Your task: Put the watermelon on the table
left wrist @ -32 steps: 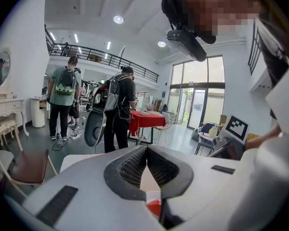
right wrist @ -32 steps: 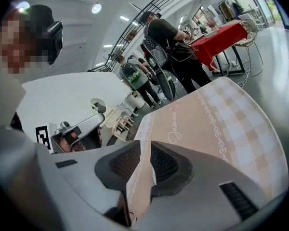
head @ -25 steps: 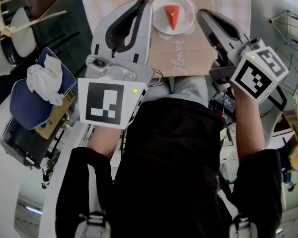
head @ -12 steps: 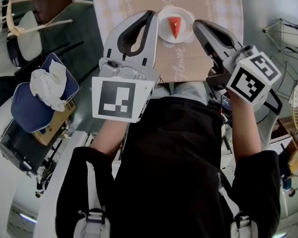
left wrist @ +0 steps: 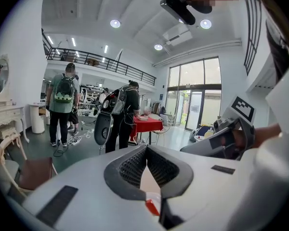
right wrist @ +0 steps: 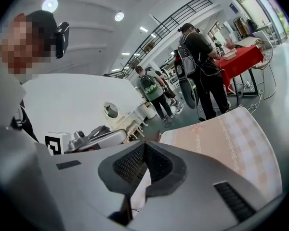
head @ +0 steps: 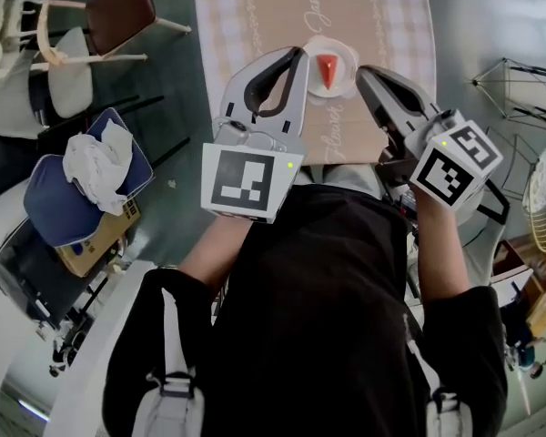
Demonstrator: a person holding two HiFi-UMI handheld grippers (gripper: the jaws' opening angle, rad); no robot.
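Note:
A red watermelon wedge (head: 328,67) lies on a small white plate (head: 343,51) near the front edge of the table (head: 255,7), which has a tan checked cloth. My left gripper (head: 297,55) hangs shut and empty just left of the plate, above the table edge. My right gripper (head: 367,73) hangs just right of the plate, also shut and holding nothing. In the left gripper view the wedge (left wrist: 152,207) and a bit of plate (left wrist: 153,197) show below the closed jaws. The right gripper view looks over the cloth (right wrist: 221,138), and the watermelon is hidden there.
Wooden chairs (head: 109,16) stand left of the table. A blue seat with a crumpled white cloth (head: 96,164) and a cardboard box (head: 96,239) sit lower left. A wire frame (head: 519,89) is at the right. People (left wrist: 62,105) stand by a red table (left wrist: 147,124) further off.
Both grippers have risen and stayed shut. In the head view the table, plate and wedge now look smaller and further off, and more floor shows on both sides.

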